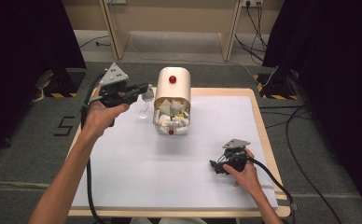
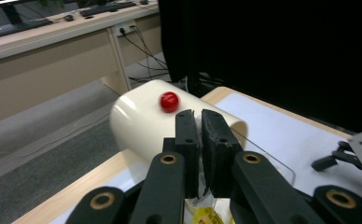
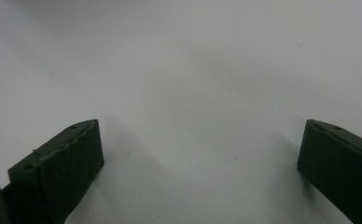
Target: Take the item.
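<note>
A cream container (image 1: 172,88) with a red knob (image 1: 172,79) lies on the white table sheet (image 1: 179,168), its open front full of white and yellow packets (image 1: 172,116). My left gripper (image 1: 147,88) hovers just left of it, held up by a hand. Its jaws are pressed together on a small translucent packet (image 1: 146,97). In the left gripper view that gripper (image 2: 198,114) stands in front of the container (image 2: 137,121) and its knob (image 2: 169,101). My right gripper (image 1: 213,165) rests low at the front right, open. Between its spread fingers is bare white sheet (image 3: 200,135).
A clear curved door with a second red knob (image 1: 171,132) lies open at the container's front. The wooden table edge (image 1: 263,126) runs along the right. Cables (image 1: 300,172) trail over the grey floor, and desk legs (image 1: 116,32) stand behind.
</note>
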Demonstrator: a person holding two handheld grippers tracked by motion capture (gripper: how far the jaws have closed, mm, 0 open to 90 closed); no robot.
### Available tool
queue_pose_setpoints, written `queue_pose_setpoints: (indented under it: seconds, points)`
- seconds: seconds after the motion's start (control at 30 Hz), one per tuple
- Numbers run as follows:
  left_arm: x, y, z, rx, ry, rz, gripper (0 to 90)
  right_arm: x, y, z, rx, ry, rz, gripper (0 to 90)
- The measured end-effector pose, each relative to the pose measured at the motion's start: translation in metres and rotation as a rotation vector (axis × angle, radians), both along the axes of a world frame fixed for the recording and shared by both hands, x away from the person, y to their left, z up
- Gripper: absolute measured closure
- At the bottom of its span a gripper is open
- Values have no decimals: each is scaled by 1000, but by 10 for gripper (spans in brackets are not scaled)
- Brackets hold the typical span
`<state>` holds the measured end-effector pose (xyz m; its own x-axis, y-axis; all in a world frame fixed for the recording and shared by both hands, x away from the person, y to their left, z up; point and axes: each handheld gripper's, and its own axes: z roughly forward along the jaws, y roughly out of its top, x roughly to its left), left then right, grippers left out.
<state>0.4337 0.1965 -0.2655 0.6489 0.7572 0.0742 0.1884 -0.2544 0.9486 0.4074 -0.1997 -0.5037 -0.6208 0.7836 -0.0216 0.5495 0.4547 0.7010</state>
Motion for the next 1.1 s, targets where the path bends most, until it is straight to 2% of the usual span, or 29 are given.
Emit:
queue_pose_setpoints:
  seconds: [0.1,0.2,0.23,0.27,0.3,0.43,0.67,0.9,1.1]
  points:
    - [10,16,-5,-14,10,46,848,0,0,0,0,1,0,5]
    - [15,21,-9,-13,11,69,848,0,0,0,0,1,0,5]
    - [20,26,-15,-8,29,96,848,0,0,0,1,2,0,6]
    - [20,26,-15,-8,29,96,848,0,0,0,1,2,0,6]
    - [26,30,-21,-5,37,122,848,0,0,0,0,1,0,5]
    - [37,36,-30,-20,57,160,848,0,0,0,0,1,0,5]
    - [54,40,-42,-13,66,228,847,0,0,0,0,1,0,5]
    - [81,38,-56,-43,94,292,847,0,0,0,0,1,0,5]
    - [95,36,-63,-46,106,326,846,0,0,0,0,1,0,6]
